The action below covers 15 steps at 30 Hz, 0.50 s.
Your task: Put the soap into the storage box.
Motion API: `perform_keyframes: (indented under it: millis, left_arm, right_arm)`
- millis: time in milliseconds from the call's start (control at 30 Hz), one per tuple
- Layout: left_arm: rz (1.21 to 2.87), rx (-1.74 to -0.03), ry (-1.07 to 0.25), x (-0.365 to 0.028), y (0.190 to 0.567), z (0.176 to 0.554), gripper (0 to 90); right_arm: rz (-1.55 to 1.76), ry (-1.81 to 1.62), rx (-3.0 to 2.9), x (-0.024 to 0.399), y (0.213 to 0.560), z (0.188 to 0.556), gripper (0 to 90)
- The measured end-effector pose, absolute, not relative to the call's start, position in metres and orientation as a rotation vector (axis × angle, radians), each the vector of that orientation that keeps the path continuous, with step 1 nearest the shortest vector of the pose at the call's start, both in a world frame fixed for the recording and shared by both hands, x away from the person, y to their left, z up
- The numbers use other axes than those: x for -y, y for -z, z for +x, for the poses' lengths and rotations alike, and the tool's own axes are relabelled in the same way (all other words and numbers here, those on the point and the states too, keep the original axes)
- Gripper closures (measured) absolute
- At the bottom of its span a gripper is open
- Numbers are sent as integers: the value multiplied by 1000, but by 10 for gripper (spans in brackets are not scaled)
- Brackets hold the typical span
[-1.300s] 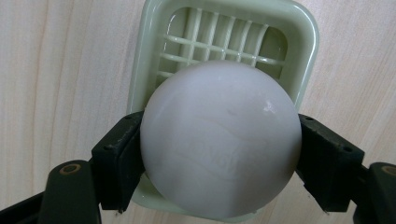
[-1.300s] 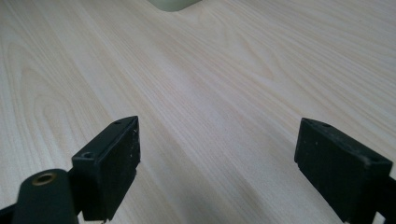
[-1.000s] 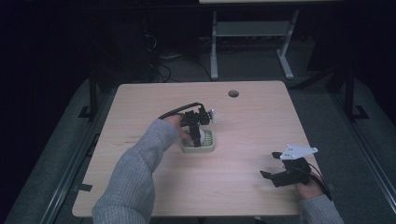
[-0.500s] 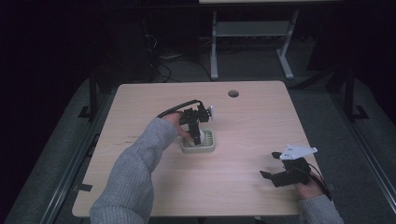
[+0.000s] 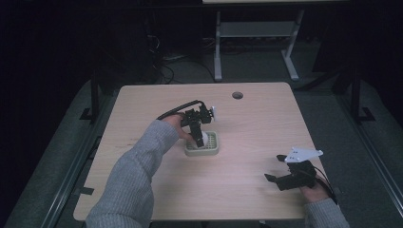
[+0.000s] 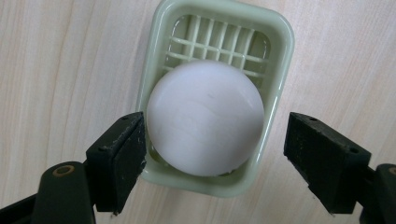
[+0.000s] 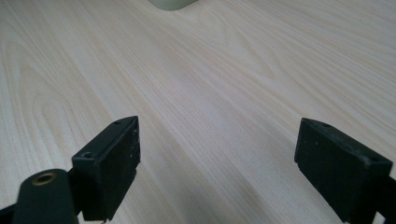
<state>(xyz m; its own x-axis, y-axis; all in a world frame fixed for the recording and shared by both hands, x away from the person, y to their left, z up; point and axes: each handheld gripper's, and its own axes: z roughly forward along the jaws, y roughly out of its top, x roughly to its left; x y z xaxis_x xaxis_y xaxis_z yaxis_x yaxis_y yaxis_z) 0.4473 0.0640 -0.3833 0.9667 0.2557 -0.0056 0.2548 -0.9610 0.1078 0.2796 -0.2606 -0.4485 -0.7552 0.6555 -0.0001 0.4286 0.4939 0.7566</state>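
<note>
White, smooth, rounded soap bar (image 6: 205,116) sits in the pale green plastic soap dish (image 6: 280,42) with a slatted floor, a little left of the middle of the high view and at the centre of the left gripper view. I hold my left gripper (image 5: 199,138) pointing almost straight down over it, so that its camera looks squarely into the dish and the two black jaws stand one on each side of the soap. They are apart: the left-hand jaw touches or nearly touches the soap's side, and the right-hand one stands off with bare wood showing between it and the dish. I judge this to be either the moment before a squeeze or just after letting go; the pictures do not settle which. The soap lies toward the lower end of the dish, leaving the slats bare at the upper end.

My right gripper (image 5: 291,179) rests low at the lower right of the high view, well apart from the dish, kept out of the way because it has no part in this step. Its jaws are spread wide with nothing between them, above the light wooden table (image 7: 224,79).
</note>
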Motion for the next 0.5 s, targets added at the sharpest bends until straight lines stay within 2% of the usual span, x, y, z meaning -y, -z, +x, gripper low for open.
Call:
perform_keyframes:
  millis: [500]
  left_arm:
    - [2984, -413, -27, -79, 376, 436, 211]
  right_arm:
    - [917, -1115, -2456, 259, 449, 280, 136]
